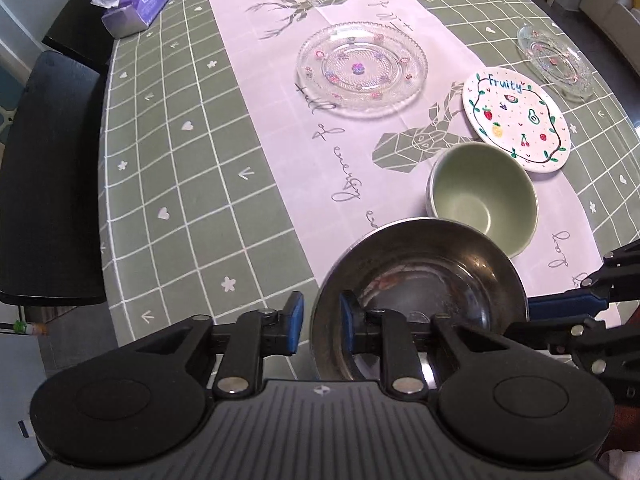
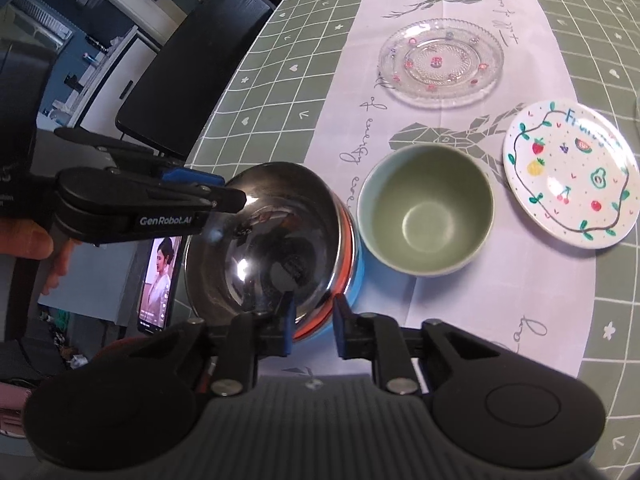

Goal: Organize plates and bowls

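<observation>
The left gripper (image 1: 320, 322) and right gripper (image 2: 312, 330) each pinch opposite rims of the steel bowl (image 2: 264, 240), near the table's (image 1: 180, 184) near edge, just left of the green bowl (image 2: 426, 210).

Both black plastic grippers, left gripper (image 1: 319, 330) and right gripper (image 2: 313, 332), carry blue-padded jaws, silver screws, ribbed grey bodies; apparently white "GenRobot.AI" lettering.

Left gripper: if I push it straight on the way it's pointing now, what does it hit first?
Most likely the steel bowl: the left gripper already straddles its rim, one finger inside, one outside. Beyond that, the tablecloth, though depth is hard to judge.
</observation>
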A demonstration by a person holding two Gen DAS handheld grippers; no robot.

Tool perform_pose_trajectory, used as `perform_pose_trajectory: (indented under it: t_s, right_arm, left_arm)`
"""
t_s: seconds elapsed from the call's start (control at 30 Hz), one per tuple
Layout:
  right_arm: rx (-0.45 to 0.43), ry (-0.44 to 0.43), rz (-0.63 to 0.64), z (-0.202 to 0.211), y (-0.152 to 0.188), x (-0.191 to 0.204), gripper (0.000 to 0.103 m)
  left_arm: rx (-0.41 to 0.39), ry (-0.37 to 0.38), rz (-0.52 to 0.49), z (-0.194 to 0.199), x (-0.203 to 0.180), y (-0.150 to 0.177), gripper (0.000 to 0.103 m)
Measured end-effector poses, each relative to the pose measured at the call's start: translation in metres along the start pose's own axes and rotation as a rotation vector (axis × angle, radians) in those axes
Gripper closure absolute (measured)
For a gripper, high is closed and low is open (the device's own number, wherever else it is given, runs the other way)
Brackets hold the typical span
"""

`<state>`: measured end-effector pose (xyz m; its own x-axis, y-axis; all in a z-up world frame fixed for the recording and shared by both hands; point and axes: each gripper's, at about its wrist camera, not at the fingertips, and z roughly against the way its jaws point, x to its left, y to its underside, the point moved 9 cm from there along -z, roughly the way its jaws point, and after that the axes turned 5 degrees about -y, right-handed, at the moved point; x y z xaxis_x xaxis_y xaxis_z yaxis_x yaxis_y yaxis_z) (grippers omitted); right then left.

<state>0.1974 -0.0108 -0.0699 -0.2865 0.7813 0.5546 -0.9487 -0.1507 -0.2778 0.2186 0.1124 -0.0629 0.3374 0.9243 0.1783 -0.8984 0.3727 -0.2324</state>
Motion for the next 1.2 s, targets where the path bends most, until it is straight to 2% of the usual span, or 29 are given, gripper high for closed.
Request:
perform_pose_trajectory:
  t_s: [0.13, 0.27, 0.33, 0.4, 0.53, 0.6, 0.7, 0.87, 0.93, 1.2]
  right_arm:
    - [0.001, -0.017, -0.018, -0.002, 0.001, -0.003, 0.089]
    - [-0.007, -0.054, -0.020, 0.003, 0.001, 0.001, 0.082]
    - [-0.031, -0.067, -0.010, 0.012, -0.001, 0.002, 0.075]
    - [-0.066, -0.070, 0.000, 0.024, -0.004, 0.002, 0.073]
    - [-0.145, -0.063, -0.007, 0.049, -0.012, -0.008, 0.069]
    - [-0.186, -0.035, -0.007, 0.060, -0.016, -0.016, 0.064]
    - [-0.239, 0.030, 0.003, 0.071, -0.020, -0.030, 0.060]
    - [-0.276, 0.092, -0.020, 0.073, -0.018, -0.059, 0.055]
    - [-0.281, 0.097, -0.039, 0.070, -0.015, -0.069, 0.051]
    - [-0.251, 0.081, -0.125, 0.040, 0.002, -0.099, 0.050]
  left_arm:
    - [-0.006, -0.005, 0.001, -0.001, 0.000, 0.002, 0.083]
    - [-0.028, 0.007, 0.019, 0.006, 0.003, -0.002, 0.082]
    - [-0.051, 0.024, 0.028, 0.013, 0.004, -0.008, 0.079]
    - [-0.091, 0.045, 0.040, 0.023, 0.005, -0.016, 0.073]
    - [-0.197, 0.091, 0.065, 0.044, 0.003, -0.036, 0.070]
    - [-0.242, 0.119, 0.060, 0.051, -0.004, -0.044, 0.059]
    - [-0.274, 0.144, 0.037, 0.054, -0.018, -0.053, 0.053]
    - [-0.267, 0.170, -0.011, 0.043, -0.045, -0.062, 0.052]
    - [-0.253, 0.170, -0.033, 0.036, -0.054, -0.064, 0.052]
    - [-0.176, 0.123, -0.123, 0.000, -0.072, -0.065, 0.052]
